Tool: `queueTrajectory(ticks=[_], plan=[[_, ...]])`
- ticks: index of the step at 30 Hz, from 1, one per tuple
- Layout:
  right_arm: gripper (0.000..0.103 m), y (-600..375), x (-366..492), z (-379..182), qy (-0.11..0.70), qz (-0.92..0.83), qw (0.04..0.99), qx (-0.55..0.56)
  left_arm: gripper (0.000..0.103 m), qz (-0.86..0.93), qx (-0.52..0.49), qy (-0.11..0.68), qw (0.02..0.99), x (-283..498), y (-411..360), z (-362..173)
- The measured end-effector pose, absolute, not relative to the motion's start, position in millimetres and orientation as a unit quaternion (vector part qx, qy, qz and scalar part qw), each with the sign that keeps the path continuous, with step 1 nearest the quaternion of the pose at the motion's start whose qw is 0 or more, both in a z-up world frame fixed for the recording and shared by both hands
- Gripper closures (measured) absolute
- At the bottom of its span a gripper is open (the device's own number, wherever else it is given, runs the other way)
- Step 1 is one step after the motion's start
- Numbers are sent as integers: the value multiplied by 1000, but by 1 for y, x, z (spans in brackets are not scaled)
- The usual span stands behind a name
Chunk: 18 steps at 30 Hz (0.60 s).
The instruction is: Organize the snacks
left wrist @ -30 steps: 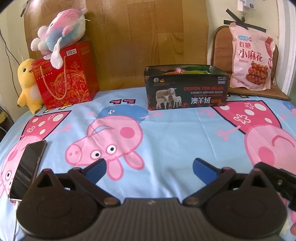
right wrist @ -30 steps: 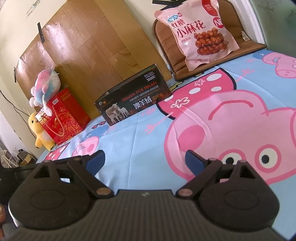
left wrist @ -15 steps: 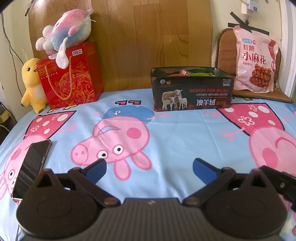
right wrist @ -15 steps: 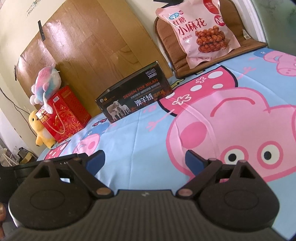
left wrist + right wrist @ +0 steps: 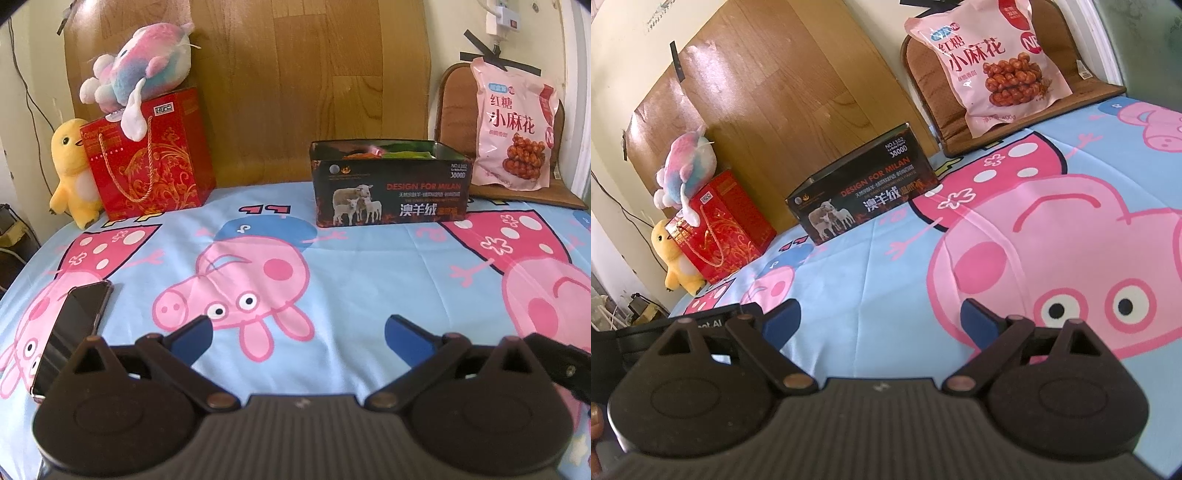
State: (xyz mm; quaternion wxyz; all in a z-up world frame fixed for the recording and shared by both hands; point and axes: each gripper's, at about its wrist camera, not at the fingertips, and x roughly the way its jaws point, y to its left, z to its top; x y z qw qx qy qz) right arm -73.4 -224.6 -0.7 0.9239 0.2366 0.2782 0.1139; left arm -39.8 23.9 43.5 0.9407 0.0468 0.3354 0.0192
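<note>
Both grippers have drawn back slightly, so the black tin box (image 5: 391, 184) looks smaller and farther ahead than before. The left gripper (image 5: 298, 338) has its jaws wide, holding nothing, over the cartoon-pig sheet (image 5: 369, 266). The right gripper (image 5: 881, 317) is likewise wide and empty. The pink snack bag (image 5: 993, 62) leans on a brown cushion (image 5: 1086, 44) beyond the right jaws, just right of the box. A phone (image 5: 70, 328) lies left of the left jaws.

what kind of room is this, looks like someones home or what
Most likely a home, perhaps a child's bedroom: a cartoon pig sheet covers the surface, plush toys sit on a red gift bag, and a phone lies nearby. Whether it is a bed or a table is unclear.
</note>
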Motion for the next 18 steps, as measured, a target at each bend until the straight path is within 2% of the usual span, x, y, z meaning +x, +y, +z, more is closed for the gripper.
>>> queueTrajectory(ticks=[18], plan=[[8,-226,-73,-1,281,113,921,246,0,22,45,340,939,-36,30,41]])
